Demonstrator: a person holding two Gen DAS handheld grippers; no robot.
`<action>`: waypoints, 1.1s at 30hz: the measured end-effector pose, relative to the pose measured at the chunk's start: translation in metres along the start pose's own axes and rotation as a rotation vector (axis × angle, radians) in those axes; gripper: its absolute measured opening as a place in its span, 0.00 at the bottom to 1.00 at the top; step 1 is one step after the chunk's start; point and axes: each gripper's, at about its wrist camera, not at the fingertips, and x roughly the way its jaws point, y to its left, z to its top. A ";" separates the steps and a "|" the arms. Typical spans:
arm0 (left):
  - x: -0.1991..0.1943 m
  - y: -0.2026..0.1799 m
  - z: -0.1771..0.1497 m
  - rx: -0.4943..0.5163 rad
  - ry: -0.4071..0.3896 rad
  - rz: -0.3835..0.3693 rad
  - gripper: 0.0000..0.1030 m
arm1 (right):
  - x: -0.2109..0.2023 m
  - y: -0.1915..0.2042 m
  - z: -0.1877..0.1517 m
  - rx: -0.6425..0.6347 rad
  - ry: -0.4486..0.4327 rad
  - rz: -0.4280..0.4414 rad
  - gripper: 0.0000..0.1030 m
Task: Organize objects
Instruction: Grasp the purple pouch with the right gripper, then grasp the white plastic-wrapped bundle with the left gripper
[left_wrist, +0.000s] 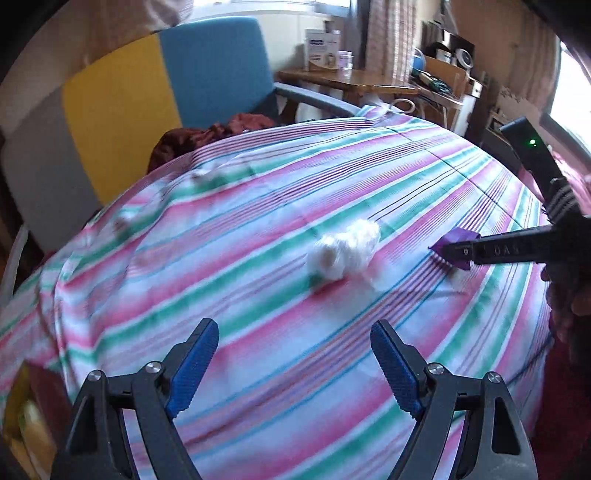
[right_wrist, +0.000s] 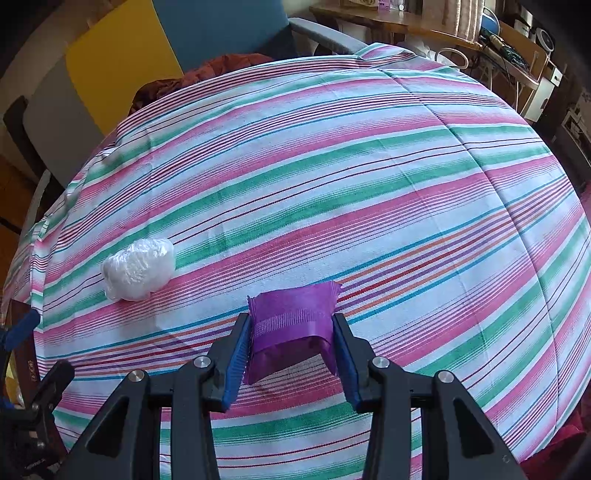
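Already the right tongs (right_wrist: 291, 345) are clenched on the purple packet (right_wrist: 291, 332), pads on its two short sides, low over the striped table (right_wrist: 406, 166). Just beyond, to their left, lies the white bundle (right_wrist: 138, 269), straight ahead of the released, empty left tongs (left_wrist: 293, 363), which are nearer it.

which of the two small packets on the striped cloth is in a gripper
The purple packet: the right gripper is shut on it. The white packet lies free on the cloth, with the open left gripper short of it.
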 end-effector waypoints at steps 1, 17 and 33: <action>0.005 -0.003 0.006 0.019 -0.006 -0.005 0.82 | 0.000 0.000 0.000 -0.002 0.000 0.000 0.42; 0.087 -0.015 0.043 0.057 0.085 -0.065 0.34 | -0.002 -0.004 -0.001 -0.005 -0.008 0.016 0.42; -0.015 0.014 -0.094 -0.186 0.090 -0.004 0.33 | -0.010 0.044 -0.011 -0.225 -0.044 0.131 0.42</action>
